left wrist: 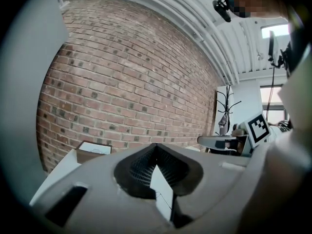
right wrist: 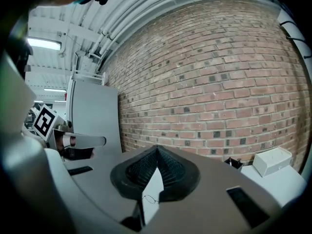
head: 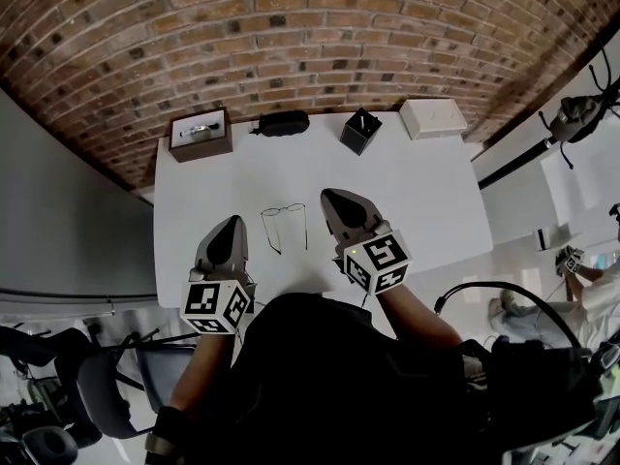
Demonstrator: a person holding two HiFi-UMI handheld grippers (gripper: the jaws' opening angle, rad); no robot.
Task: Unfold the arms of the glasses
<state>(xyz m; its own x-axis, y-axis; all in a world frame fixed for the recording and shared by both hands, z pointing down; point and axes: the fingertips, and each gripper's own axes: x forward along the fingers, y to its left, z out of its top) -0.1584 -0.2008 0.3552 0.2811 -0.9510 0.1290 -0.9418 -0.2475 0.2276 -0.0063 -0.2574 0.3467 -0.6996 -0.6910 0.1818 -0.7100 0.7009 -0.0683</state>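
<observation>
Thin wire-framed glasses point(head: 284, 225) lie on the white table point(head: 417, 192) with both arms spread out toward me. My left gripper point(head: 232, 221) hovers just left of them and my right gripper point(head: 327, 196) just right of them, neither touching. Both are shut with nothing between the pads. In the left gripper view the jaws point(left wrist: 156, 146) meet at the tip, with only the table showing below. In the right gripper view the closed jaws point(right wrist: 157, 148) frame a small glimpse of the glasses point(right wrist: 150, 199) down on the table.
Along the table's far edge stand a brown open box point(head: 201, 134), a black glasses case point(head: 283, 122), a small black box point(head: 360, 130) and a white box point(head: 432, 117). A brick wall rises behind. A coat stand point(left wrist: 227, 112) is at the right; office chairs point(head: 58, 386) are beside me.
</observation>
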